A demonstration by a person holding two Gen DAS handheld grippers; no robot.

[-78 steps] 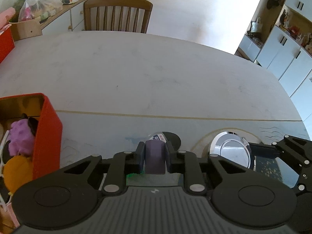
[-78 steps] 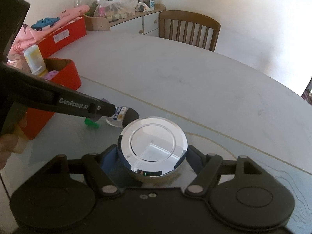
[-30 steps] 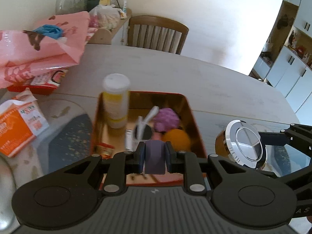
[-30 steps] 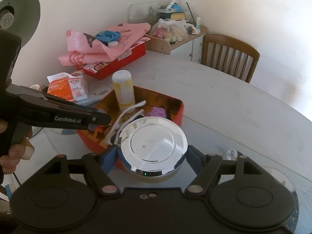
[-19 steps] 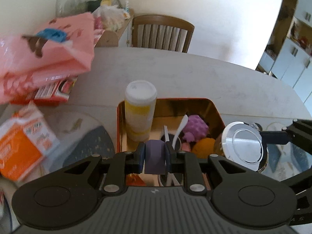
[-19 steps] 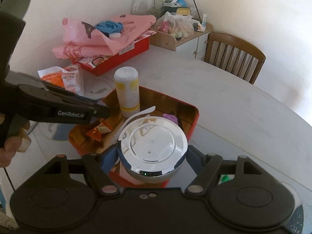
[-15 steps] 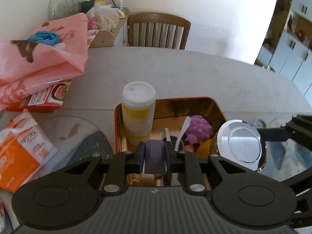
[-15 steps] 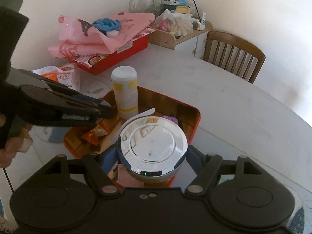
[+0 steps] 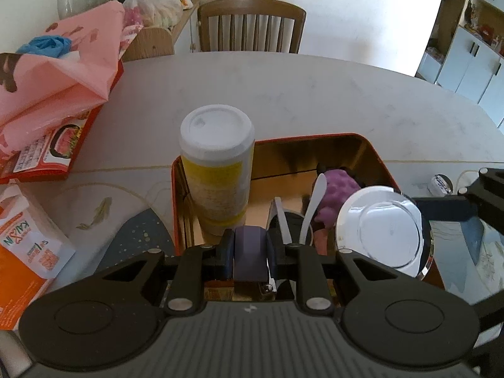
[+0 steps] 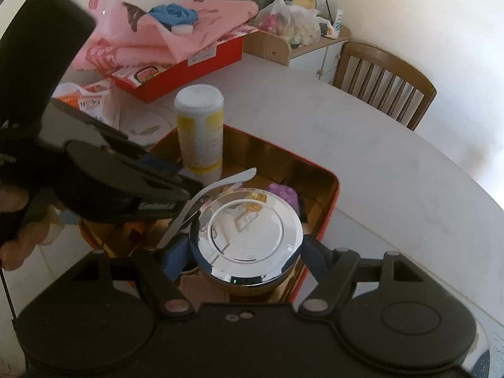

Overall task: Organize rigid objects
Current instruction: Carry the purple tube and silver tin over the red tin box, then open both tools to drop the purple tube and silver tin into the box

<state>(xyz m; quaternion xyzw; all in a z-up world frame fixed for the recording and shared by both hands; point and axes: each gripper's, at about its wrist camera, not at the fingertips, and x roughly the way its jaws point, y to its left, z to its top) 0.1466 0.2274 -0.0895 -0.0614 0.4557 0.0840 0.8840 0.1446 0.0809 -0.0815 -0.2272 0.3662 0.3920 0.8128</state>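
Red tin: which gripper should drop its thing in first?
Probably the right gripper: its shiny round container hangs over the red tin. The left gripper holds a purple piece nearer the edge.

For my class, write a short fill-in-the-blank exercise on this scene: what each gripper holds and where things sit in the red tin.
1. The right gripper is shut on a shiny, round ____ container.
2. The left gripper is shut on a small ____ block.
3. The bottle with the yellow label stands ____ in the red tin.
4. The bottle's cap is ____ in colour.

Missing words: silver; purple; upright; white
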